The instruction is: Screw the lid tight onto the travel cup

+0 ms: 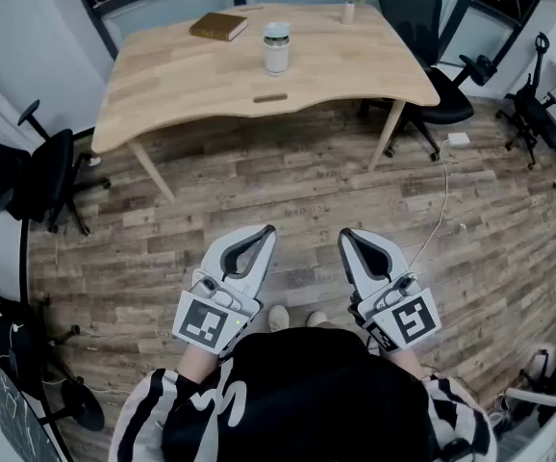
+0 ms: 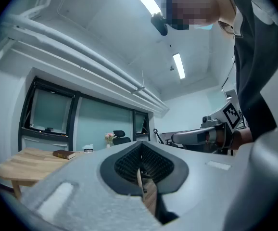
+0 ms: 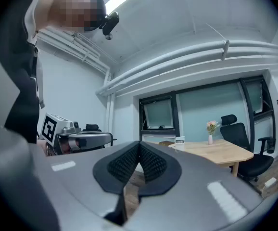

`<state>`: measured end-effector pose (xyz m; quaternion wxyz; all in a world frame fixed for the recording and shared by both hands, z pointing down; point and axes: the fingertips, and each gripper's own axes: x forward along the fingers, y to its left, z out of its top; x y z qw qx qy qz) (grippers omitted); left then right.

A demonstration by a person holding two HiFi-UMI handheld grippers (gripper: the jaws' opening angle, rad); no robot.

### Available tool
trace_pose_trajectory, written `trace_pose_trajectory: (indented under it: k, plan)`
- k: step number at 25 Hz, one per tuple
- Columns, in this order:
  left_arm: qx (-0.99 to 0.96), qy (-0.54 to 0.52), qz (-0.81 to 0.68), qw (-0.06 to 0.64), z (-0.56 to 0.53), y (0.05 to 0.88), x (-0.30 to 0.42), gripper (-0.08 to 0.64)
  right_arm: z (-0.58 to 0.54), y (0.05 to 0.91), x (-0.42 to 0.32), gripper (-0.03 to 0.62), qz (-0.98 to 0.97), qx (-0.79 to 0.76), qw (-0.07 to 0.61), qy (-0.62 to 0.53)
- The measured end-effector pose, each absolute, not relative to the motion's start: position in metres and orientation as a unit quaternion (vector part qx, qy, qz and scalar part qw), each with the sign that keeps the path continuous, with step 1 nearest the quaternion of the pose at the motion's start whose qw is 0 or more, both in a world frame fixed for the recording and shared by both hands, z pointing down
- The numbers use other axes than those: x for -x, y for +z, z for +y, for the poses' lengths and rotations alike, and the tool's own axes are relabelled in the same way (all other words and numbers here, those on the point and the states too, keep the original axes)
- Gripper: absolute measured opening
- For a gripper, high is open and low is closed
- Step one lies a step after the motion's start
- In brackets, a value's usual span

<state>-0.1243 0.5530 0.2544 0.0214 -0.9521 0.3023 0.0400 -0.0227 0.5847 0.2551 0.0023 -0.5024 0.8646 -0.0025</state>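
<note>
Head view: my left gripper (image 1: 268,229) and right gripper (image 1: 343,231) are both closed on nothing. They sit level, side by side, over the floor and well short of the table (image 1: 182,89). The cup (image 1: 276,54) stands upright on the table, mid-width and toward its far edge. The lid (image 1: 276,31) sits on top; can't tell if it's threaded. A book (image 1: 218,26) lies on the table left of the cup. The cup is dead ahead, more in line with the left gripper, so I judge left slightly nearer. Its axis is vertical, and reaching the table comes first.
</note>
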Motion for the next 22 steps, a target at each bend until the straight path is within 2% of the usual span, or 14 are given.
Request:
trace_pose_trajectory:
  k: [22]
  plan:
    - [0.95, 0.062, 0.307, 0.024, 0.545, 0.25, 0.153, 0.003, 0.581, 0.251, 0.028, 0.002, 0.844, 0.535, 0.019, -0.006]
